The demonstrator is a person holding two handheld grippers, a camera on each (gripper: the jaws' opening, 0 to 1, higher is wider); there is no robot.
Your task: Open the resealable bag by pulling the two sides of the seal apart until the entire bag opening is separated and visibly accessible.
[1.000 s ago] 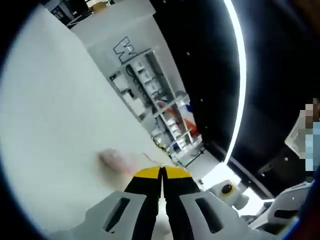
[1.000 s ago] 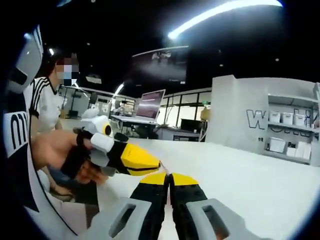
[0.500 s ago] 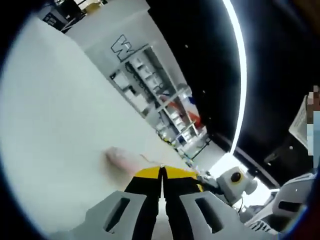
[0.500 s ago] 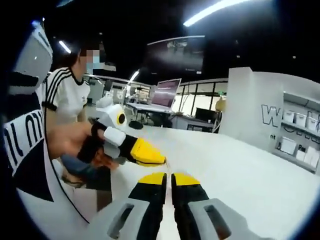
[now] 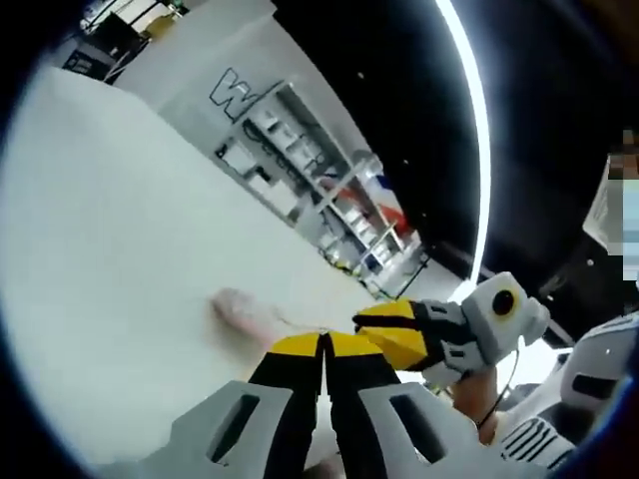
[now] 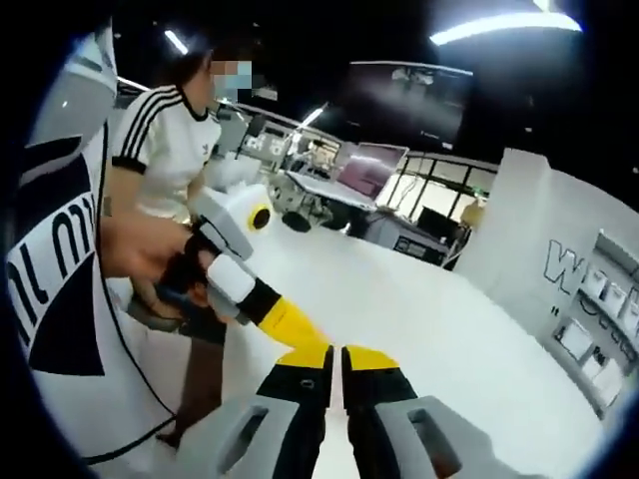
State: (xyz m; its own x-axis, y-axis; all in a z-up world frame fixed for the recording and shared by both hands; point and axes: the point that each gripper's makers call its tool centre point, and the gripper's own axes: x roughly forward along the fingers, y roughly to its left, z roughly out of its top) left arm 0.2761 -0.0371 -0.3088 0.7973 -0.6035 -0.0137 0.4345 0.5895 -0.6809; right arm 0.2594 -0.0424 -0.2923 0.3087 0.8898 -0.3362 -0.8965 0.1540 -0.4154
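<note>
— Where is the clear, pinkish resealable plastic bag (image 5: pixel 245 311)?

— At ten o'clock off the left yellow-tipped black gripper (image 5: pixel 323 344), over the broad white table (image 5: pixel 110 249); its contents blur out.

— The tongs?

— Two. Left is pressed together, probably pinching the bag's edge. The right yellow-tipped black gripper (image 6: pixel 335 356) is nearly pressed together; its grip I cannot tell.

— Room?

— Open tabletop towards twelve; one person in a white striped shirt (image 6: pixel 165 135) at ten o'clock.

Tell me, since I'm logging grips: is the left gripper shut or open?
Shut: in the left gripper view, the left gripper has its yellow-tipped jaws pressed together.
</note>
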